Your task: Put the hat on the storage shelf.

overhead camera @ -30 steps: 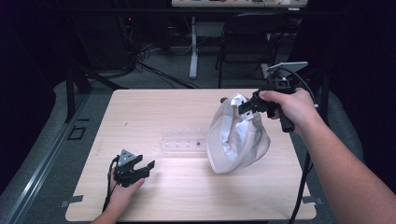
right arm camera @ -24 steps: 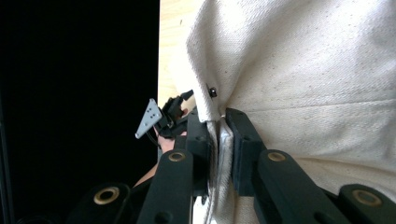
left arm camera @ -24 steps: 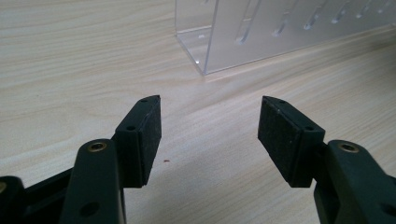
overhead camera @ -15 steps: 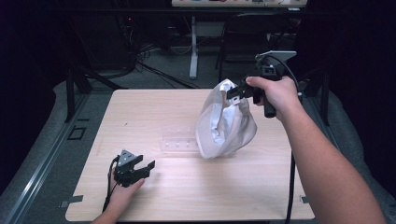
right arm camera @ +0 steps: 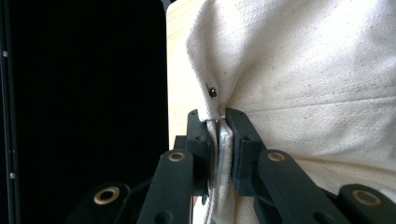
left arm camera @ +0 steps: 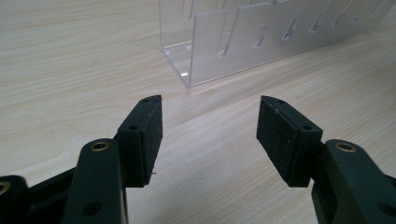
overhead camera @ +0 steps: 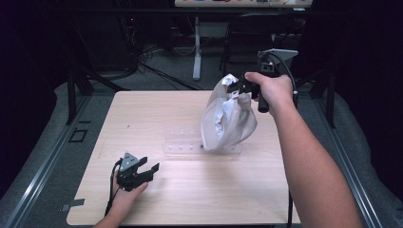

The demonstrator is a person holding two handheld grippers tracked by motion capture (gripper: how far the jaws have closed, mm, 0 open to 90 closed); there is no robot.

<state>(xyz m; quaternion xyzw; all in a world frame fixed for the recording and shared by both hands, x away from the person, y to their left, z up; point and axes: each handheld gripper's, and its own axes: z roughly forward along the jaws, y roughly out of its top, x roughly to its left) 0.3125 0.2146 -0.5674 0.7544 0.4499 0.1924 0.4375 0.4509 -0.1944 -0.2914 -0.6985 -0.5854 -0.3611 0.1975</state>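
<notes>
A cream cloth bag hangs in the air over the right half of the table, its bottom just above a clear acrylic rack. My right gripper is shut on the bag's top edge. In the right gripper view the jaws pinch folded layers of the bag. My left gripper rests low at the table's front left, open with nothing between its pads. It points at the end of the rack, a short way off.
The wooden table is bare at the far left and along the front right. A dark floor with cables, chair legs and stands lies beyond the far edge. The person's right forearm crosses the table's right side.
The right hand has carried the hanging bag to the left and a little farther away, so it now hangs over the rack's right end. The left gripper has stayed put.
</notes>
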